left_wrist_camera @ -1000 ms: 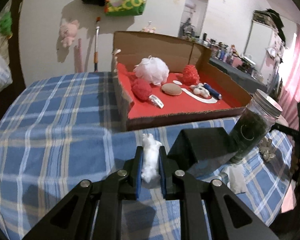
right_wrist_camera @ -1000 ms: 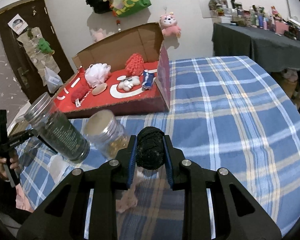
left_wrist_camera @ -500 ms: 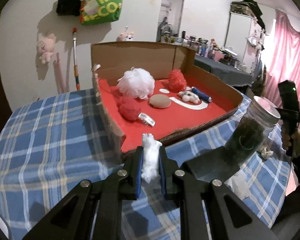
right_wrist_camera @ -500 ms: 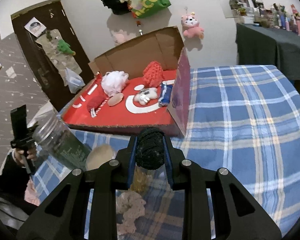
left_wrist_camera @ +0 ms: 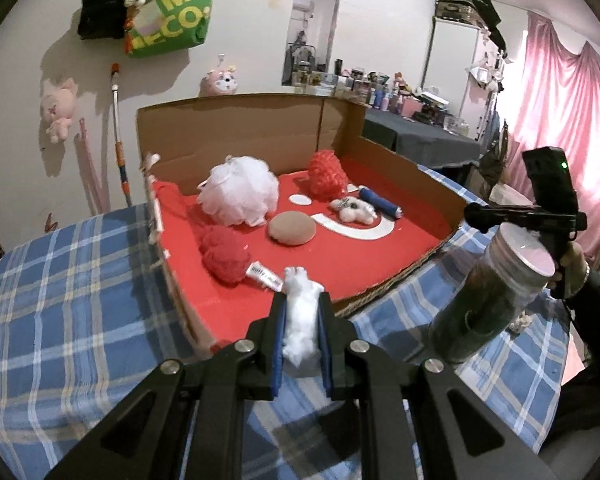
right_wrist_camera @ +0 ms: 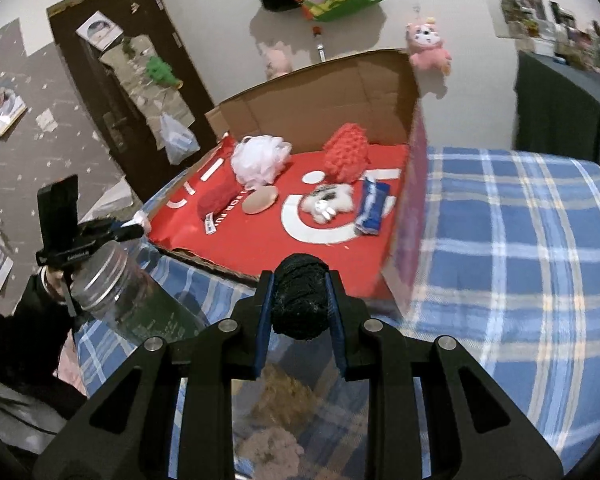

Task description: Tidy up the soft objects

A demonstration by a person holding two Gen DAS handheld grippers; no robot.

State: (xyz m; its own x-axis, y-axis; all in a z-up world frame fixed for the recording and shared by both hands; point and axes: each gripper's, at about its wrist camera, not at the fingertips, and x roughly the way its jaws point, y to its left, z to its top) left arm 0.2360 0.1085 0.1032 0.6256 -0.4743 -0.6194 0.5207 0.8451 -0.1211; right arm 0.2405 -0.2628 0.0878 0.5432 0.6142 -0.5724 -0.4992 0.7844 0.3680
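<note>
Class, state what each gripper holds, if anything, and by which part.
Left gripper: white fluffy piece, pinched across its middle. Right gripper: black yarn ball, clamped at its sides.

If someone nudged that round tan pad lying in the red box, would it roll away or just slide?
The tan pad lies flat on the box's red floor, so it would probably slide, not roll. It looks thin and cushion-like, so likely light and a bit bendy when lifted.
</note>
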